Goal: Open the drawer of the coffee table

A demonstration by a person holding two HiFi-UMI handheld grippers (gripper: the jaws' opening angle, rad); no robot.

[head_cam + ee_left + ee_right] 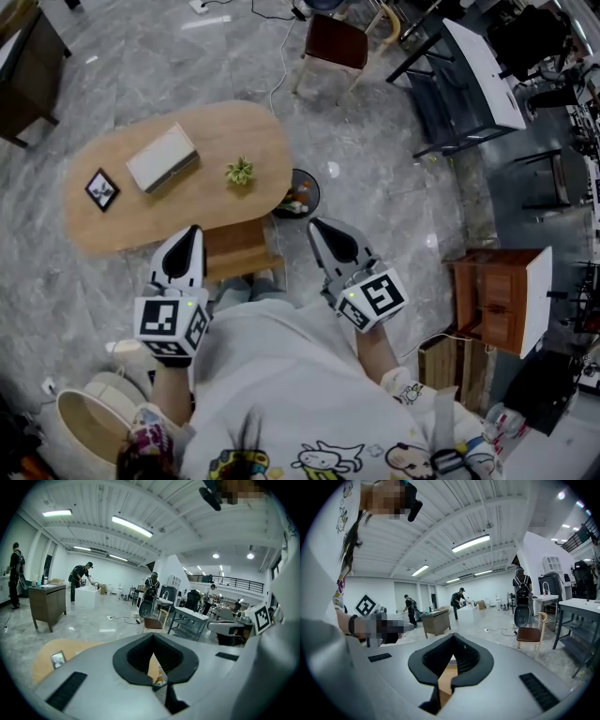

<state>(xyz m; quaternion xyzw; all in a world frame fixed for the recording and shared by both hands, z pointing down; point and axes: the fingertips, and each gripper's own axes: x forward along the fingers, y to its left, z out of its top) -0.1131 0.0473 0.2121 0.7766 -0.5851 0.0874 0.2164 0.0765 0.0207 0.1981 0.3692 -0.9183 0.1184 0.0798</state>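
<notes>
Left tongs (191,231), right tongs (315,226) closed, empty, oval light-wood coffee table (217,131), glossy grey marble floor (375,187)

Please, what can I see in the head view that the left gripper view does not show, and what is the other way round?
Only the head view shows the small green plant and the pale rectangular box, both on the table top. Only the left gripper view shows the long ceiling lights and the standing people far across the room. Both views show the oval light wooden coffee table, the small black-framed picture on it, and the left gripper, with its jaws together and nothing held.
</notes>
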